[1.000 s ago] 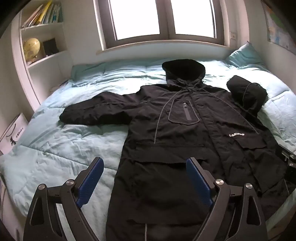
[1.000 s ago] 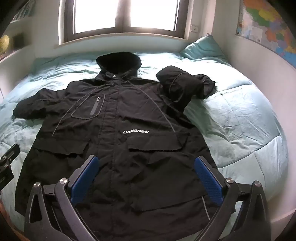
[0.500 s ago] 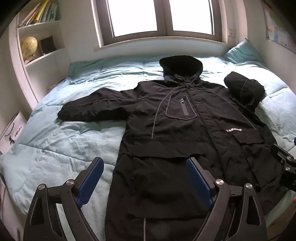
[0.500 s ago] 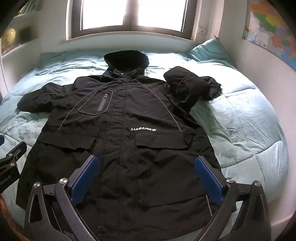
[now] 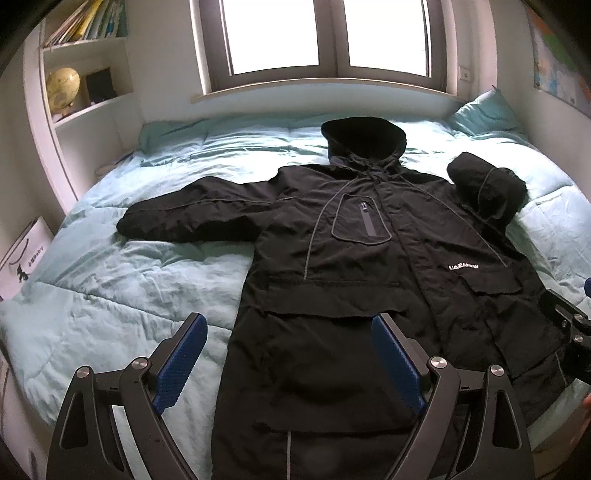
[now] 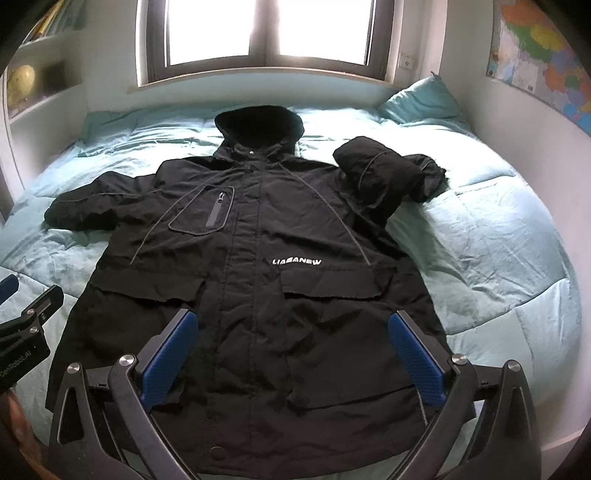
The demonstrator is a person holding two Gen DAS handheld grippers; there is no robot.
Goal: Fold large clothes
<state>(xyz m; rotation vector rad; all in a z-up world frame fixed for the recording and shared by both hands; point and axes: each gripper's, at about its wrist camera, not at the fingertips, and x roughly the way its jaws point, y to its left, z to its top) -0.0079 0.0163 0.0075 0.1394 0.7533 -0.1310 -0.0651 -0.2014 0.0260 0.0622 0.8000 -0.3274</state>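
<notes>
Progress is slight. Your coat (image 6: pixel 258 280) lies front up and zipped on the bed (image 6: pixel 491 258), spread nearly flat. One sleeve (image 6: pixel 388 177), on your right, is already bunched back on itself near the shoulder, the cuff poking out toward the pillow (image 6: pixel 424 101). Whether that counts as a deliberate fold I cannot tell; it looks rumpled, not squared. The other sleeve (image 5: pixel 192 218) is stretched straight out to your left across the quilt. Body, hood (image 5: pixel 364 134) and hem show no fold at all.

Your left gripper (image 5: pixel 291 354) hangs above the lower left edge of the coat with jaws spread wide and nothing between them. Your right gripper (image 6: pixel 295 354) hangs over the lower front, likewise spread and empty. Neither touches the cloth as far as I can see.

Orientation: the long axis runs from you toward the window (image 6: pixel 266 33), hem nearest you at the bed's foot, hood pointing away toward the sill. The outstretched sleeve lies crosswise to that axis.

Remaining, in my judgement: bring the left sleeve in, tidy the right one, then fold the body along its length.
</notes>
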